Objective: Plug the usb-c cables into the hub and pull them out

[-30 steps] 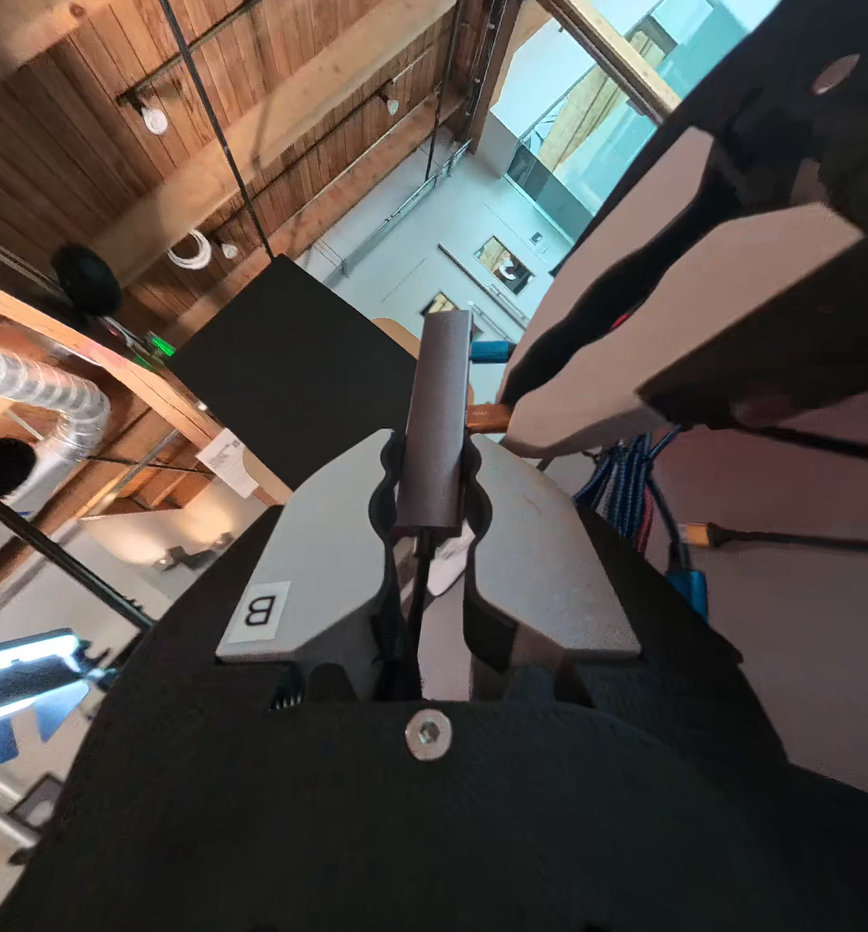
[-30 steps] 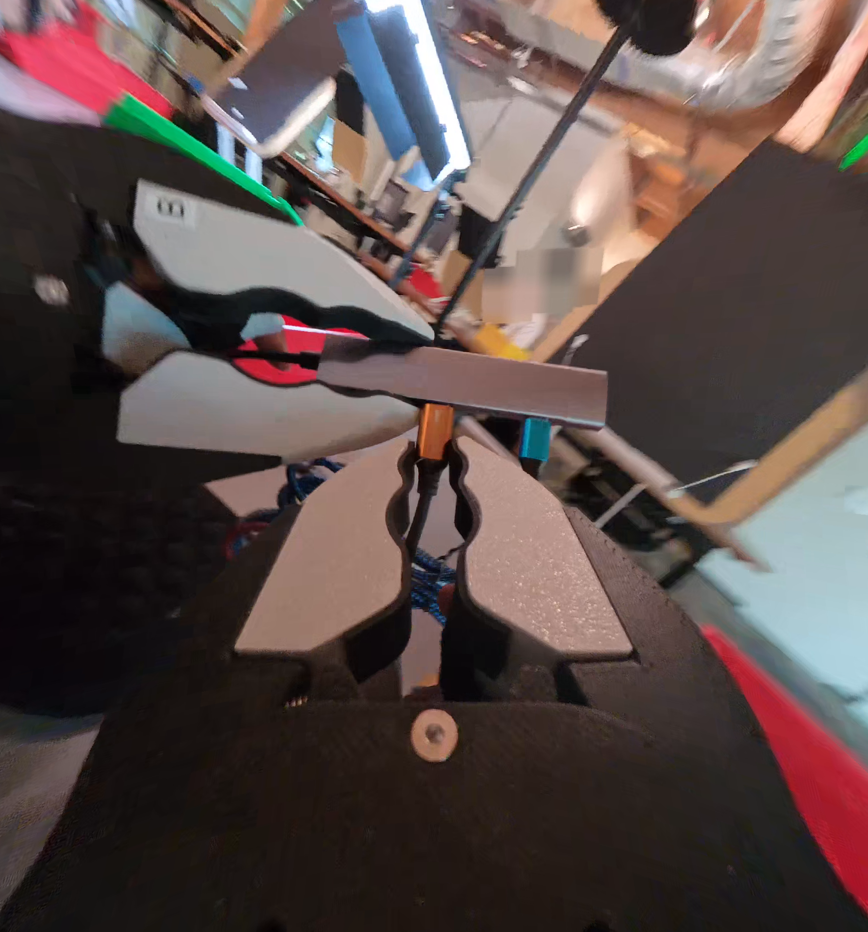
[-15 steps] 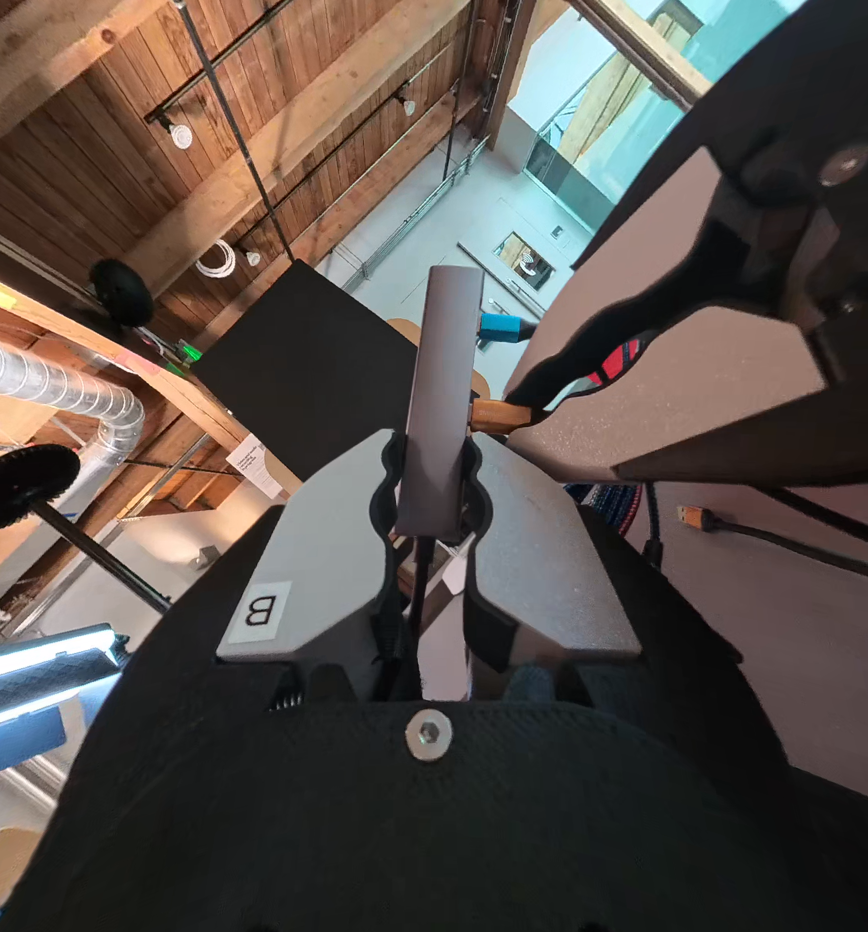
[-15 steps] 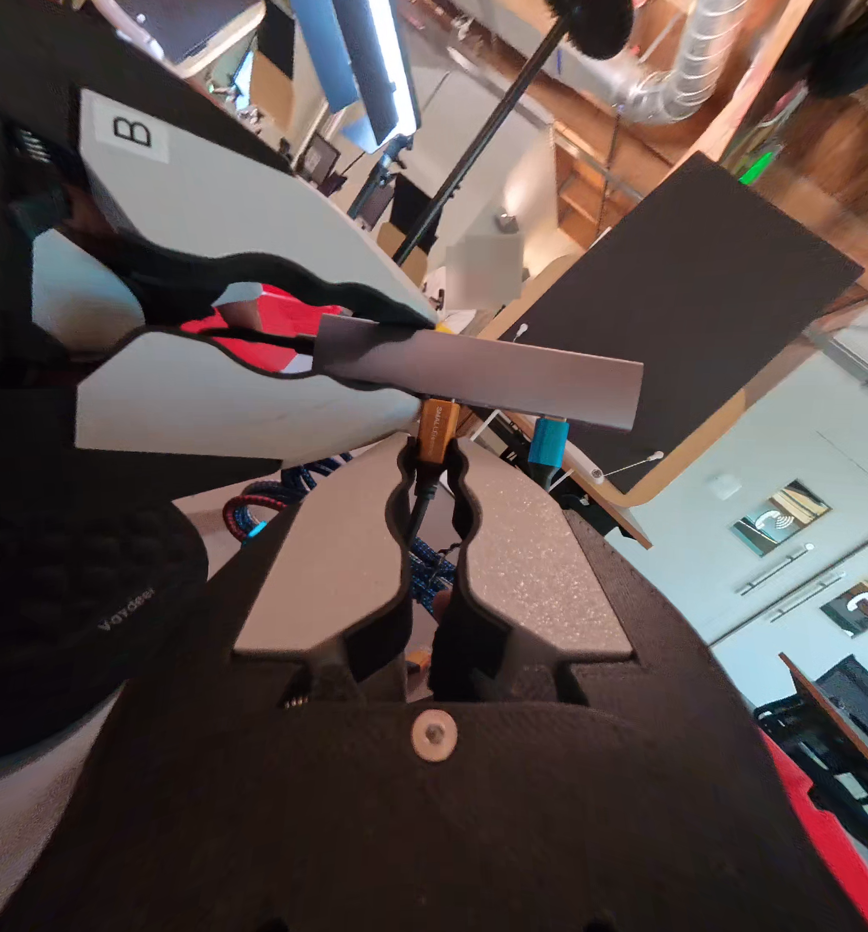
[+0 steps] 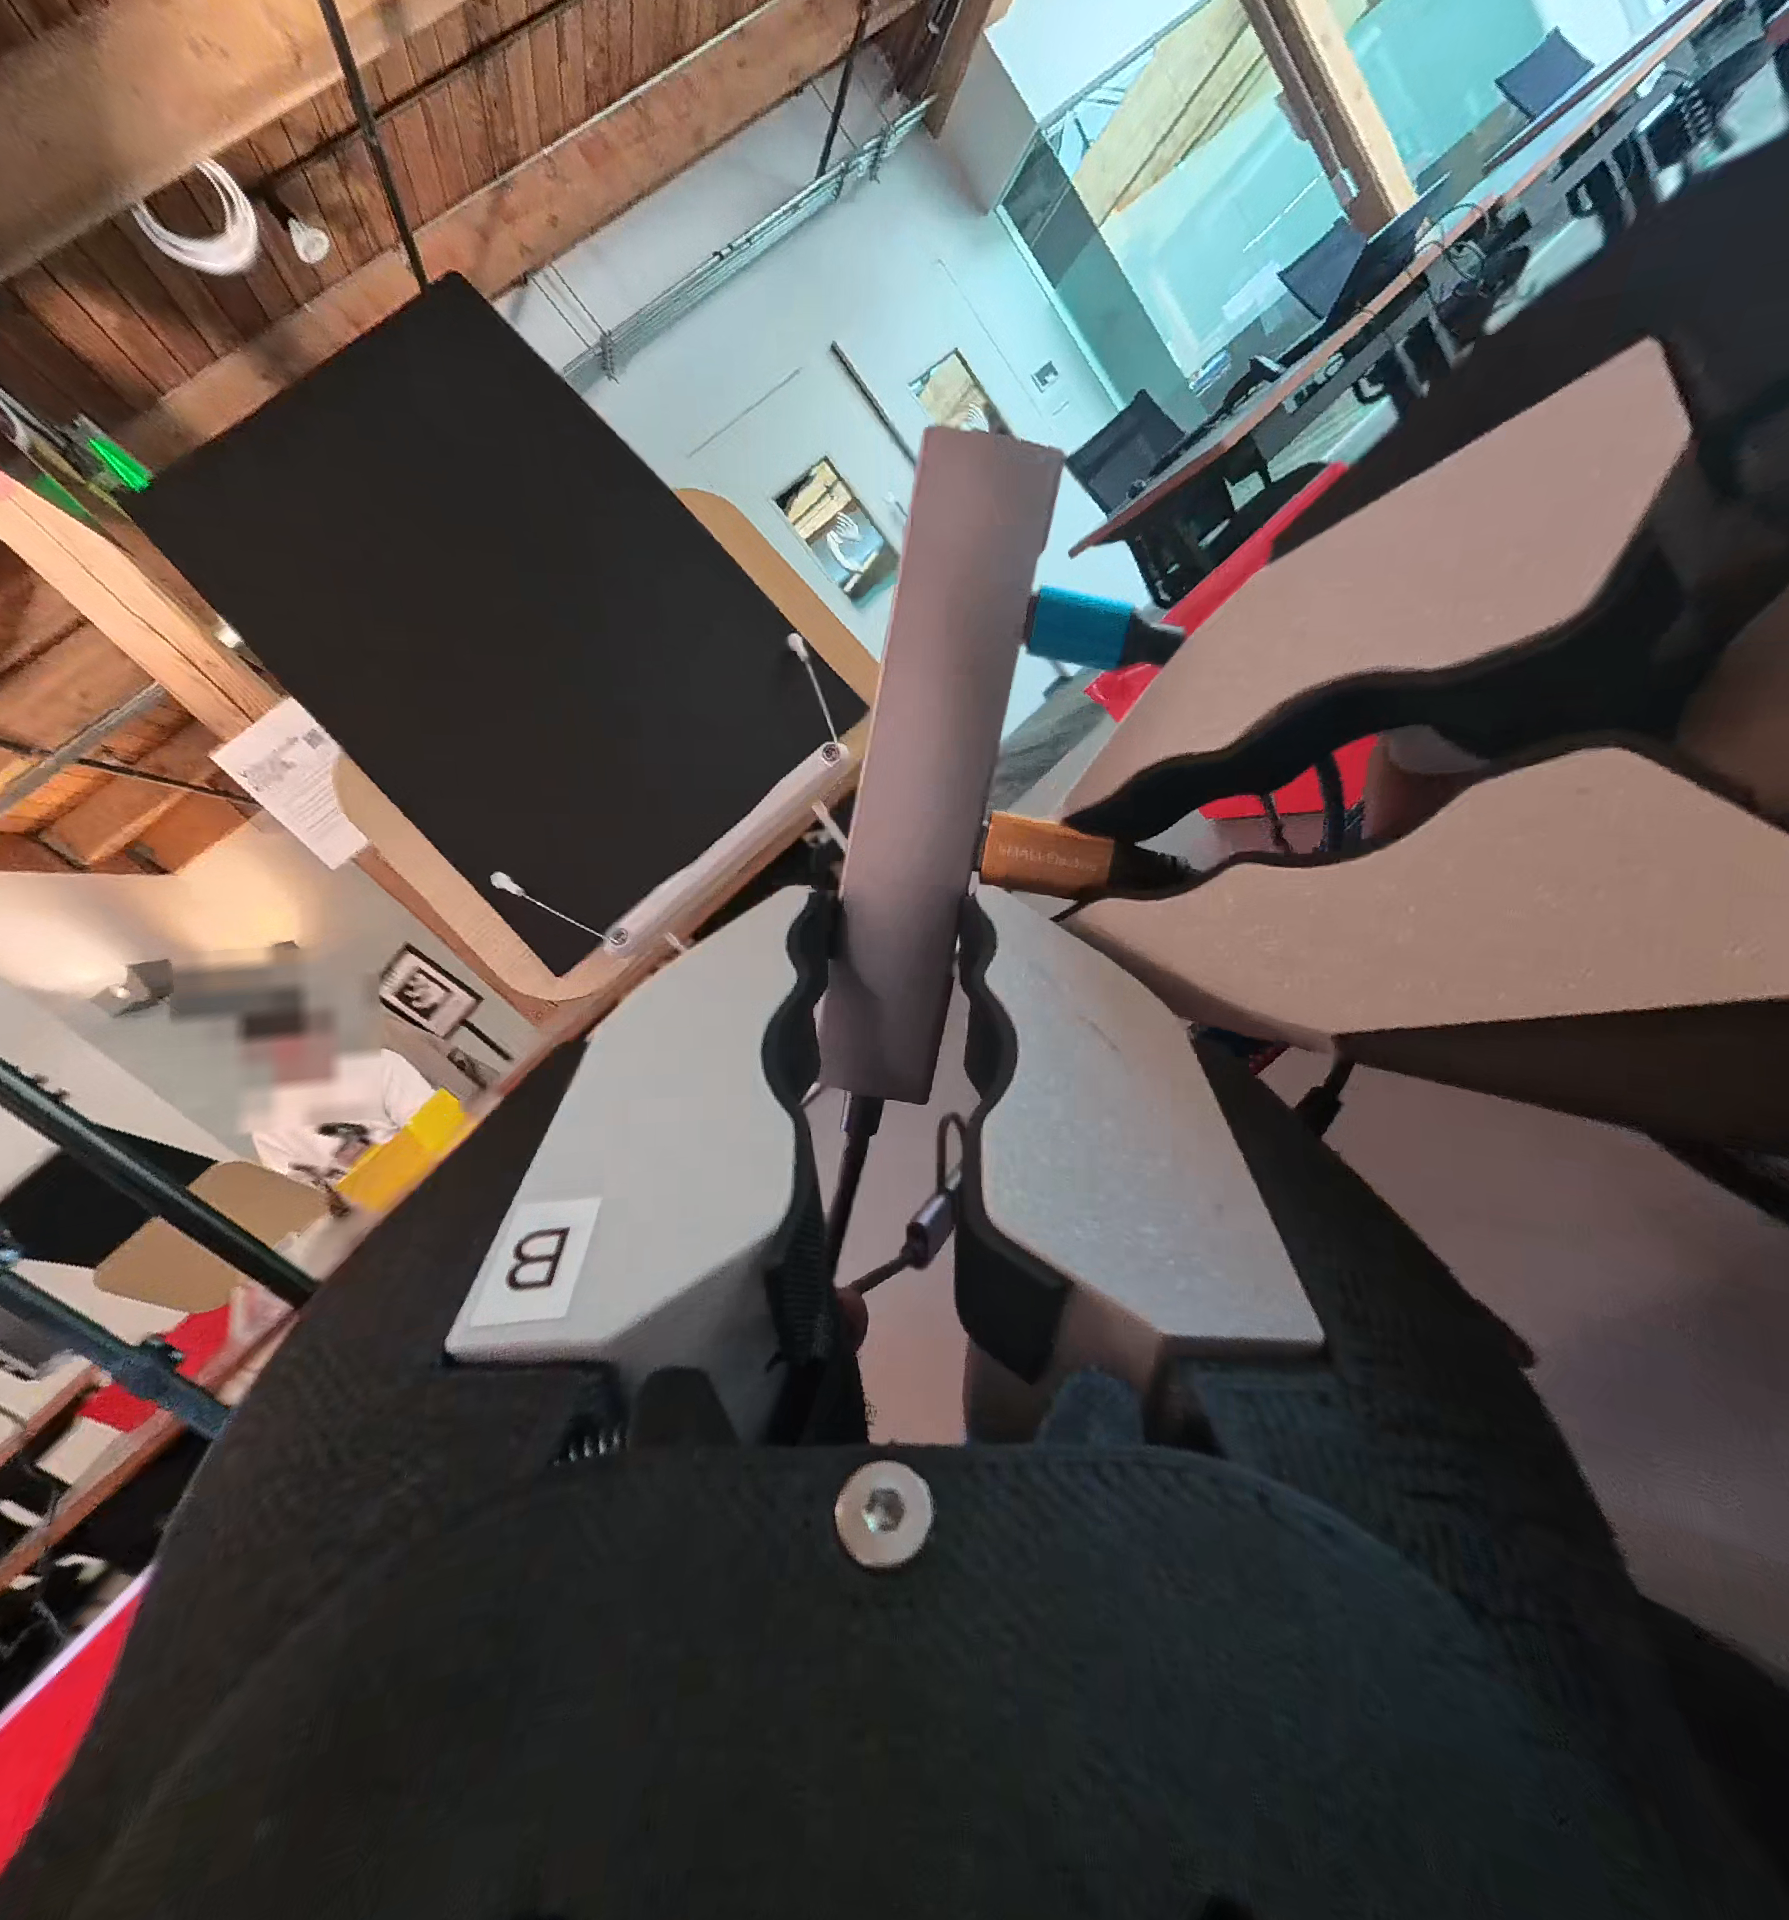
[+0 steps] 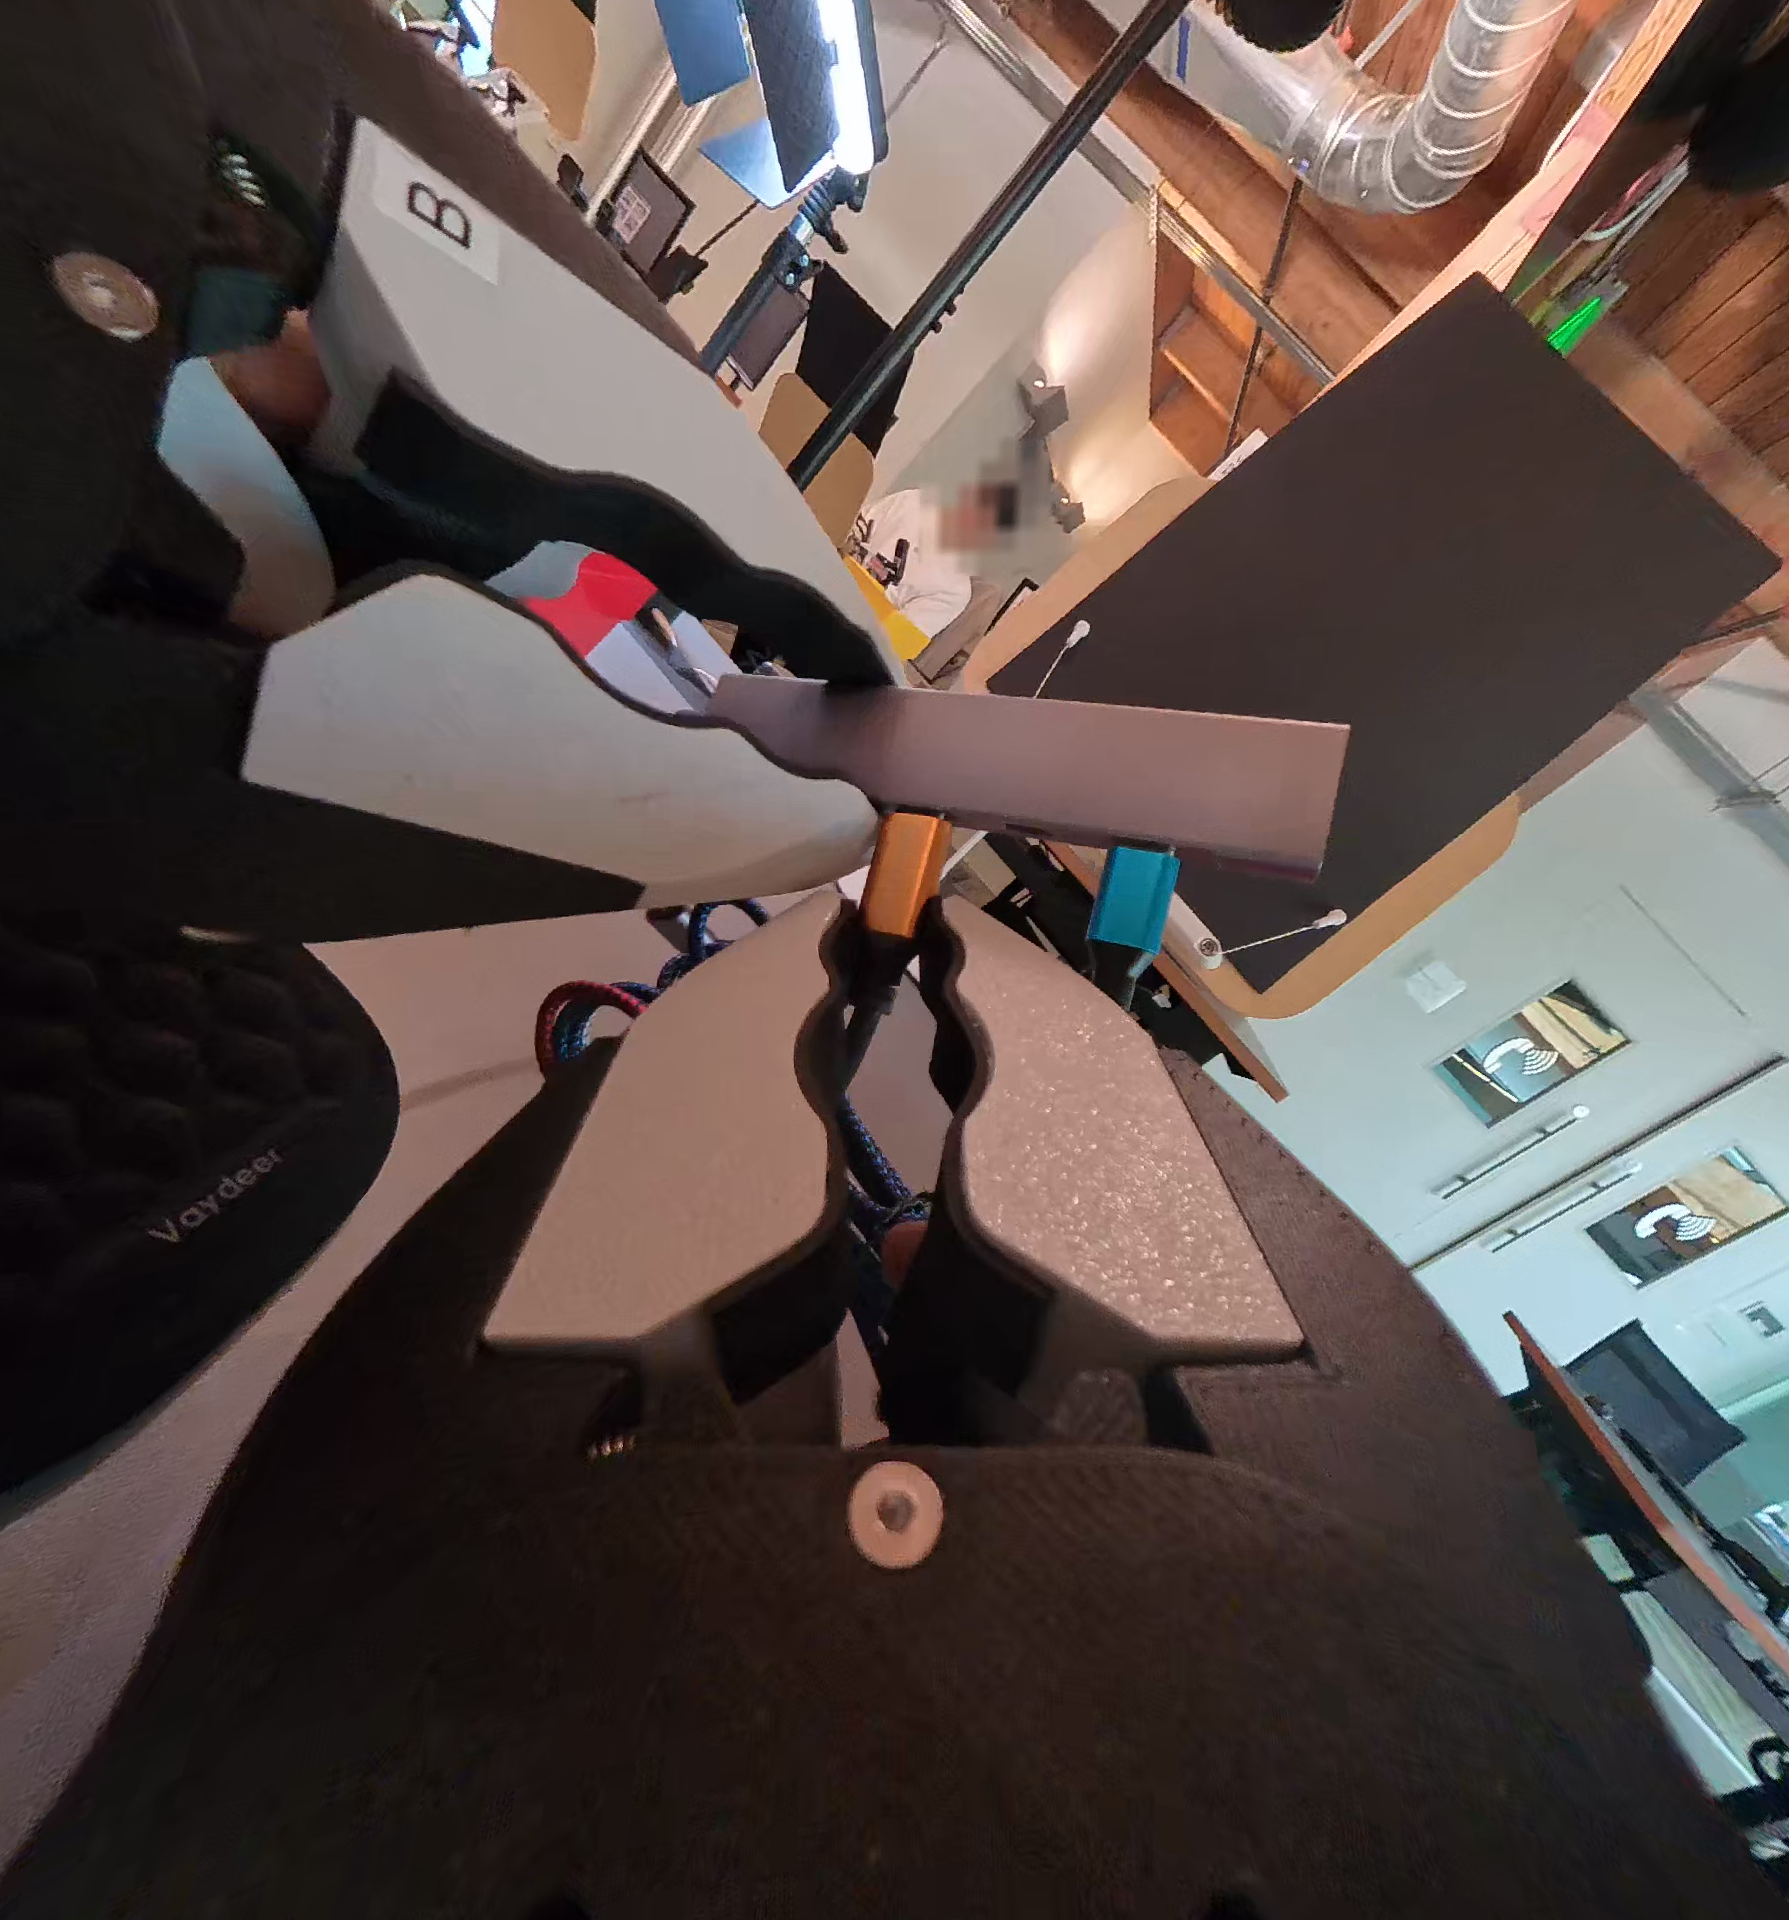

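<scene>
Jaws of our left gripper point(image 5: 895, 997) are clamped on the near end of the grey hub point(image 5: 947, 748), which we hold up in the air, tilted, above the bench point(image 6: 474, 1029). Our right gripper point(image 6: 885, 961) pinches the orange usb-c plug point(image 6: 902, 873), seated in the hub's side. Beside it we see a blue usb-c plug point(image 6: 1131, 899) also seated, nearer the hub's free end

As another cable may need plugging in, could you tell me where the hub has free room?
Free on the hub: the edge between the orange plug and the blue plug, and the short stretch from the blue plug to the far tip. Crowded: the near end, where the left tool clamps the hub and the right tool grips the orange plug.
</scene>
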